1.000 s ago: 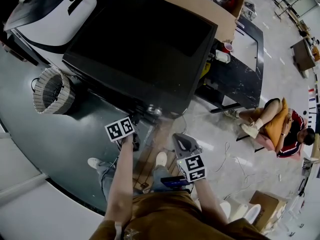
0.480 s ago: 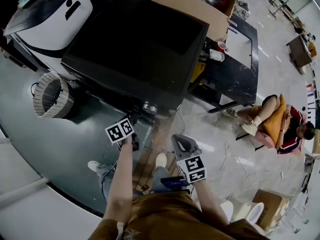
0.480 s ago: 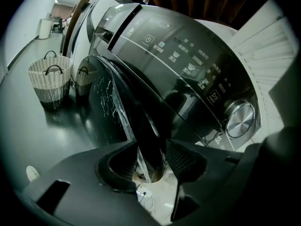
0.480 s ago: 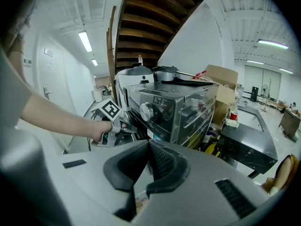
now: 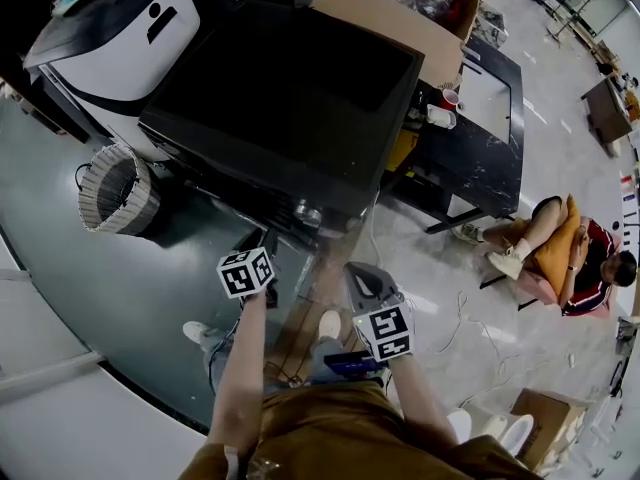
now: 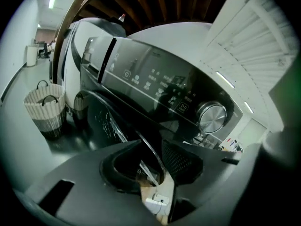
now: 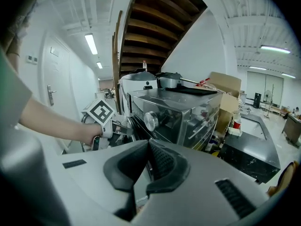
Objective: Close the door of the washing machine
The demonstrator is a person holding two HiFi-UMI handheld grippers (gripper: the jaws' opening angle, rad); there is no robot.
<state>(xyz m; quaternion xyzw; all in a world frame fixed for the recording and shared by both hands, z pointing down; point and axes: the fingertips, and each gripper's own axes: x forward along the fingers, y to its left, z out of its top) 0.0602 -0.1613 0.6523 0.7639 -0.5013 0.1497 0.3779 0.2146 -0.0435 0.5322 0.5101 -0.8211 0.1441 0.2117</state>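
The black washing machine (image 5: pixel 290 98) fills the middle of the head view; its control panel with a silver dial (image 6: pixel 212 117) spans the left gripper view. The dark door (image 6: pixel 108 121) stands out from the front, and its thin shiny rim runs down between the jaws of my left gripper (image 6: pixel 153 157). Those jaws have just been closing, and a gap still shows beside the rim. In the head view the left gripper (image 5: pixel 268 243) is at the machine's front edge. My right gripper (image 5: pixel 362 286) hangs back to the right, its pads together (image 7: pixel 149 159) on nothing.
A wicker basket (image 5: pixel 118 190) stands left of the washer, by a white machine (image 5: pixel 120 38). An open cardboard box (image 5: pixel 400 8) and a black table (image 5: pixel 480 118) are behind and to the right. A person sits on the floor (image 5: pixel 560 253). Cables lie on the tiles.
My left gripper has lifted a little and rolled at the washer's front edge. The right gripper has stayed where it was.
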